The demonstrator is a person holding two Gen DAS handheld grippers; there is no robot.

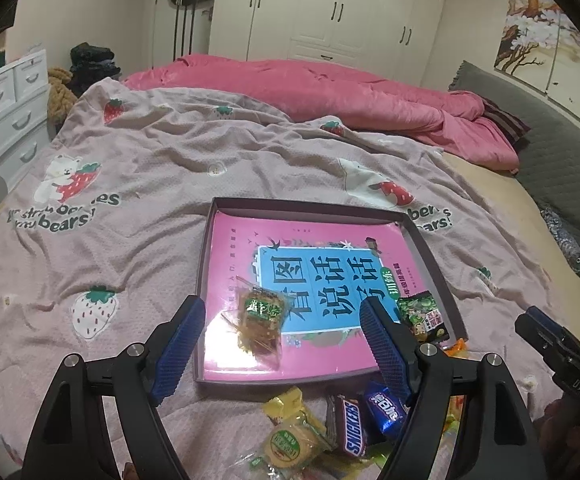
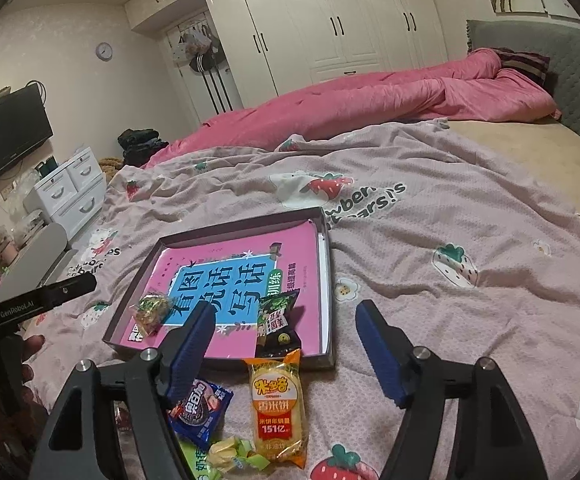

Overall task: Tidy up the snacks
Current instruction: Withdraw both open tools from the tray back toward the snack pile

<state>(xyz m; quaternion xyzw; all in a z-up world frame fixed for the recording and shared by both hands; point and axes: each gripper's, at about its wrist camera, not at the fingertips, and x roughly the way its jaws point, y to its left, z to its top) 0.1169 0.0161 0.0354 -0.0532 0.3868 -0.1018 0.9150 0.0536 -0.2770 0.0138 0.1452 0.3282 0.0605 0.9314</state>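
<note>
A shallow dark box lid [image 1: 430,240] [image 2: 326,280] lies on the bed with a pink book [image 1: 330,240] [image 2: 249,248] inside. On the book lie a clear packet of brown snack [image 1: 259,320] [image 2: 151,312] and a dark green packet [image 1: 422,314] [image 2: 277,320]. My left gripper [image 1: 281,320] is open and empty, hovering over the clear packet. My right gripper [image 2: 285,320] is open and empty above the box's near edge. Loose snacks lie in front of the box: a Snickers bar [image 1: 352,424], a blue Oreo pack [image 1: 386,408] [image 2: 199,410], a yellow rice cracker pack [image 2: 277,404], a green-yellow biscuit [image 1: 290,446].
The bed is covered by a pinkish strawberry-bear blanket [image 1: 129,240] [image 2: 450,240], with a pink duvet [image 1: 330,88] bunched at the far side. White drawers [image 1: 9,100] stand left of the bed. The other gripper shows at the right edge of the left wrist view [image 1: 550,344].
</note>
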